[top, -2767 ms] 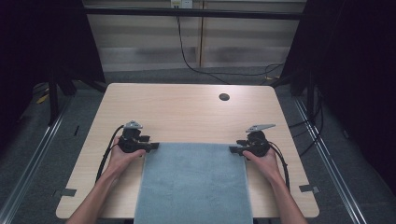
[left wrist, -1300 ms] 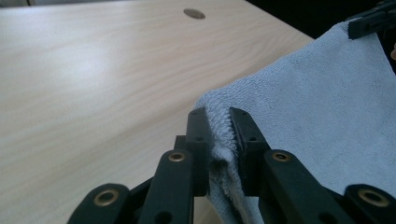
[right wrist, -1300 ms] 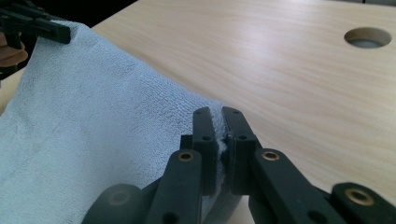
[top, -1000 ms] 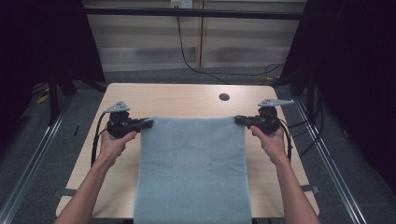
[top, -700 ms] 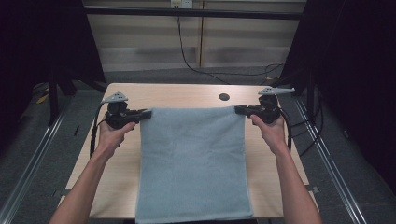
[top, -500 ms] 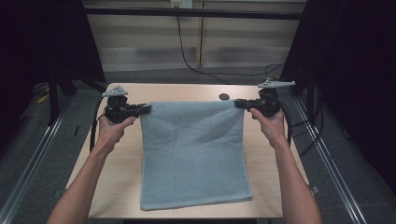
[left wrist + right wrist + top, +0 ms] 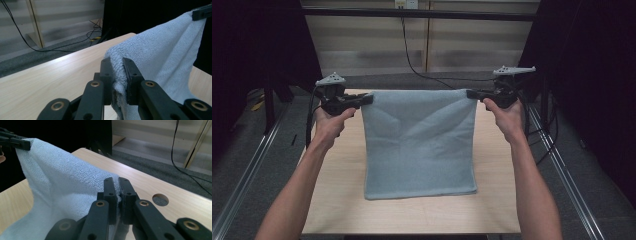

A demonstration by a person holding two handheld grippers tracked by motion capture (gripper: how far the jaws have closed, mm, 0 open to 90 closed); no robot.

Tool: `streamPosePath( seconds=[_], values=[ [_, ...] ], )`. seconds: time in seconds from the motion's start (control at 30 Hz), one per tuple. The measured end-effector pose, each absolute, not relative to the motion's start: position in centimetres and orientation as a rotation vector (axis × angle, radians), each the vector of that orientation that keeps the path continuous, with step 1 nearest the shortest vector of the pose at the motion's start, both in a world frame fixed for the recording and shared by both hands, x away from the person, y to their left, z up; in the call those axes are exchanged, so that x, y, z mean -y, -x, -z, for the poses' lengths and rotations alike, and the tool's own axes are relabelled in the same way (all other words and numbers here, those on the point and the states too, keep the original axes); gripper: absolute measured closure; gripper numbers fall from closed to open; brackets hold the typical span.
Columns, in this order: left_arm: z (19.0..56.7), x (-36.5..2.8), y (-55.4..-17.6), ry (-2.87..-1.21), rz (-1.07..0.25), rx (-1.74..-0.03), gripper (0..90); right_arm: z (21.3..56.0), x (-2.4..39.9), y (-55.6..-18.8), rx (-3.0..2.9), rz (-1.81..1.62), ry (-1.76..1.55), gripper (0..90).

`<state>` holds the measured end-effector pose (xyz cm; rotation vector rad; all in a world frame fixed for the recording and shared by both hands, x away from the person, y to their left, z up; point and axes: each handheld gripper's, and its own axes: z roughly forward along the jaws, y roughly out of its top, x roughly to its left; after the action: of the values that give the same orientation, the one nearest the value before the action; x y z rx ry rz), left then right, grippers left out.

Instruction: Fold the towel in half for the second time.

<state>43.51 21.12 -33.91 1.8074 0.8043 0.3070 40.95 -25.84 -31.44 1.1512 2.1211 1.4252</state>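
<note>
A light blue towel hangs stretched between both grippers above the wooden table, its lower edge near the table's front. My left gripper is shut on the towel's upper left corner. My right gripper is shut on the upper right corner. In the left gripper view the towel runs off to the right, where the other gripper's jaws pinch its far corner. The right gripper view shows the towel spreading left to the other jaws.
A round hole lies in the tabletop near the far edge. Black cables run across the floor behind the table. Metal rails flank the table on both sides, and dark curtains stand at left and right.
Both hands have risen and moved away from the person, lifting the towel's far edge off the table. The towel went from lying flat to hanging; its near edge has slid farther onto the table.
</note>
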Motion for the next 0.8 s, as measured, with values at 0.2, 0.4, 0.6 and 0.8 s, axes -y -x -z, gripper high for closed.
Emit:
streamPosePath(
  seconds=[0.2,0.4,0.6,0.8],
  values=[
    [35.4,-21.2,-42.5,-1.840,-0.298,-0.791,79.5,32.8,25.7,-39.7,-2.179,-1.409,-1.120,85.7],
    [37.1,-21.3,-40.5,-1.845,-0.284,-0.760,79.5,34.8,26.1,-38.0,-2.205,-1.435,-1.111,85.7],
    [38.8,-21.7,-37.8,-1.849,-0.253,-0.724,79.4,36.7,26.6,-35.8,-2.215,-1.478,-1.106,85.7],
    [40.4,-22.1,-34.9,-1.864,-0.234,-0.697,78.8,38.6,26.8,-33.2,-2.241,-1.509,-1.086,85.5]
  ],
)
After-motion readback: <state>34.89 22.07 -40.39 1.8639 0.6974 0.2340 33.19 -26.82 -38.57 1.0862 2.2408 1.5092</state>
